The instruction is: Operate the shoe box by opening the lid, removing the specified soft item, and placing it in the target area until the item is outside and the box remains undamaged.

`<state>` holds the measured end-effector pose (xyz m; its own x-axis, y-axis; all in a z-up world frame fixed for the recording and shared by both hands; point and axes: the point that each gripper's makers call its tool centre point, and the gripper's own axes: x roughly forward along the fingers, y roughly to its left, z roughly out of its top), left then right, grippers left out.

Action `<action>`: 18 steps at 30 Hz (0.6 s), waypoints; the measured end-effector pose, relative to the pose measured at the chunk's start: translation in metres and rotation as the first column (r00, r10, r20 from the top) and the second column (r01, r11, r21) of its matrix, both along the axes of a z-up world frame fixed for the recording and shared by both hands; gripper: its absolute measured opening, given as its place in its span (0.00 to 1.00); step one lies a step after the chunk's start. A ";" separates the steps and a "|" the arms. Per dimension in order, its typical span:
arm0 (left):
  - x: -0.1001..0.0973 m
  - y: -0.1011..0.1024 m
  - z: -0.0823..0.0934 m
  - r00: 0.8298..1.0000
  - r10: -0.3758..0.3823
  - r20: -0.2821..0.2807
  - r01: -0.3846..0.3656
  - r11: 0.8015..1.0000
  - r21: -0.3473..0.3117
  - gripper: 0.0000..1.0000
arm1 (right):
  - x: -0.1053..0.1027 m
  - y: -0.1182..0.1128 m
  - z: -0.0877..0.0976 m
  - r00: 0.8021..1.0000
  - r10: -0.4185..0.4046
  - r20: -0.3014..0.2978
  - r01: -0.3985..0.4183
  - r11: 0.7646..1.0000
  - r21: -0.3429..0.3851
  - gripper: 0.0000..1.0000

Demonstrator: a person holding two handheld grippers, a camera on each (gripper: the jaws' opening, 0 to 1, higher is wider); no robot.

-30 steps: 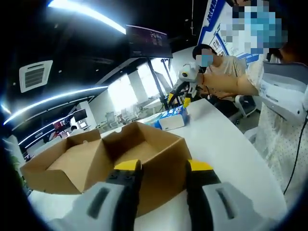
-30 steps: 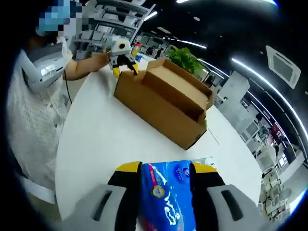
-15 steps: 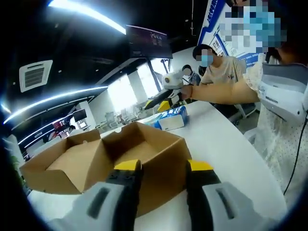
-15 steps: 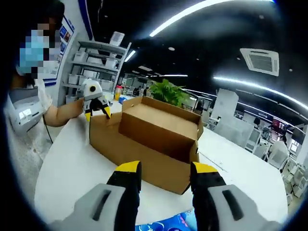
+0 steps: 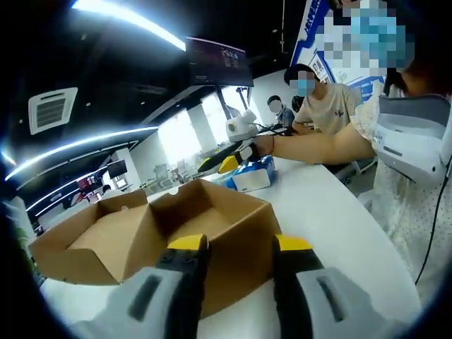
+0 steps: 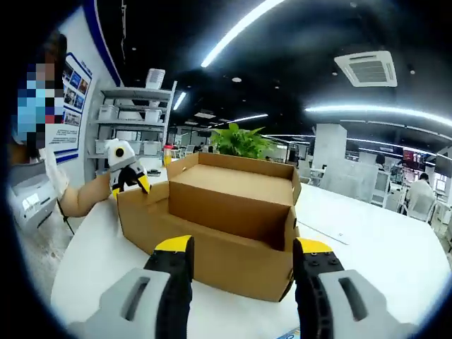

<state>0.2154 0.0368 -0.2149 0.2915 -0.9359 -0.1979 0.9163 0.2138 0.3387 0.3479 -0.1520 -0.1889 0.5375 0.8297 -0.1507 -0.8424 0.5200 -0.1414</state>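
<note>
Right gripper [image 6: 244,247] wide apart, empty (left gripper [image 5: 240,244] likewise), facing shoe box [image 6: 212,219].

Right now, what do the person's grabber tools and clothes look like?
Each gripper has two chunky grey jaws with yellow tips: the left gripper and the right gripper. The person wears a white dotted top with a short sleeve, a grey-and-white vest, and a thin black cable hangs down.

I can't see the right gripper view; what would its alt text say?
An open cardboard shoe box sits on a white table, framed by the right hand-held gripper with its yellow-tipped jaws apart and empty. The left hand-held gripper rests at the box's far left corner.
</note>
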 end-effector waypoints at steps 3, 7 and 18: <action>0.000 0.000 0.000 1.000 0.001 0.000 -0.001 1.000 0.002 0.37 | -0.004 0.004 -0.006 1.000 0.019 -0.015 -0.019 1.000 -0.002 0.58; 0.000 -0.001 0.000 1.000 0.005 0.002 -0.005 1.000 0.009 0.37 | -0.015 0.012 -0.009 0.997 0.070 -0.011 -0.070 0.997 -0.022 0.55; -0.001 -0.002 -0.001 1.000 0.015 0.022 -0.016 0.999 0.031 0.37 | 0.008 -0.005 -0.010 0.999 -0.050 -0.009 0.050 0.999 -0.014 0.71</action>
<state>0.2145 0.0350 -0.2163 0.3102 -0.9249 -0.2201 0.9054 0.2168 0.3649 0.3556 -0.1571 -0.1987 0.5767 0.7996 -0.1671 -0.8167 0.5596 -0.1410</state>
